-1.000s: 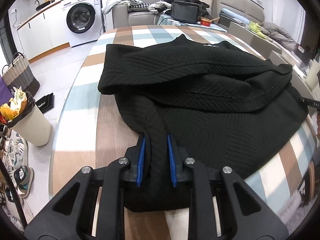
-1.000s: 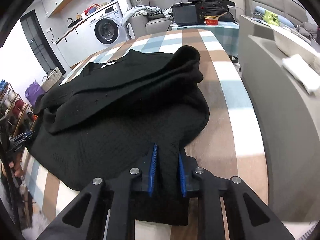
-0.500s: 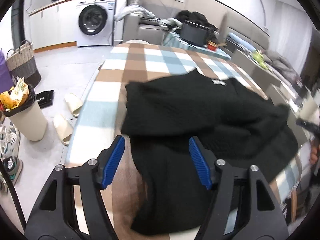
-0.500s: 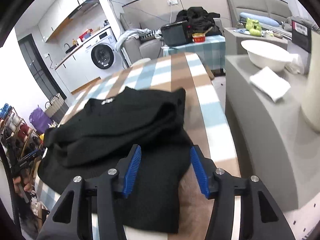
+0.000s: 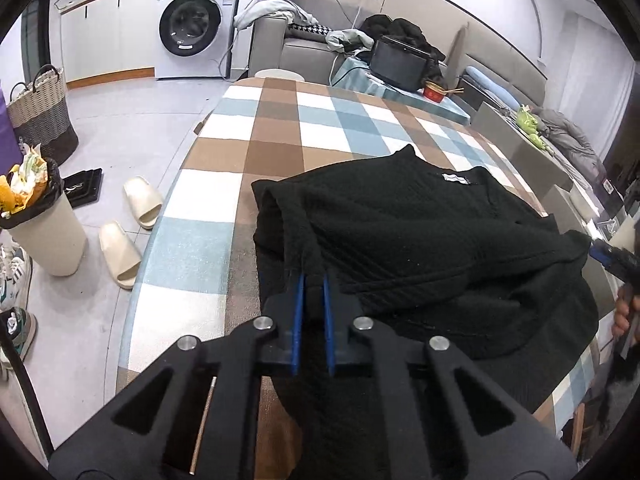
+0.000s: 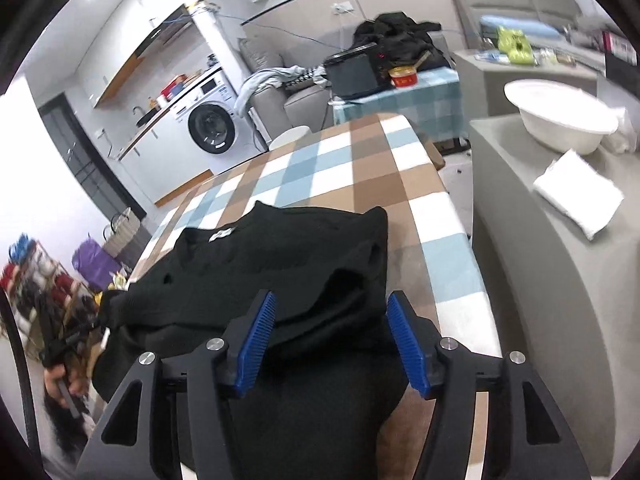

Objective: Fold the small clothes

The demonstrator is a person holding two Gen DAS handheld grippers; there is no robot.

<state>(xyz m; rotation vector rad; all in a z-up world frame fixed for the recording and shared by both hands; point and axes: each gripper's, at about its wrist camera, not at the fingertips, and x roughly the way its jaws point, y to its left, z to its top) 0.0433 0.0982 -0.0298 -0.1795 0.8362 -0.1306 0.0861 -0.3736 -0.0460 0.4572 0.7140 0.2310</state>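
A black knit sweater [image 5: 420,232] lies folded over on the checked table [image 5: 280,120], its white neck label facing up. My left gripper [image 5: 311,276] is shut on a raised fold at the sweater's left side, and black fabric fills the narrow gap between the blue pads. In the right wrist view the sweater [image 6: 280,252] sits bunched near the table's right edge. My right gripper [image 6: 331,300] hovers over that bunched end with its jaws opening wide. Fabric lies below and between the pads [image 6: 260,332], which do not press on it.
Left of the table the floor holds a full waste bin [image 5: 44,232], slippers [image 5: 142,200] and a woven basket [image 5: 40,120]. A grey counter [image 6: 540,280] stands close on the right with a white bowl [image 6: 560,120] and a folded white cloth [image 6: 576,196].
Both grippers let go of the near hem and lifted. The left one then shut on a fold at the sweater's left side, while the right one spread its jaws wider.
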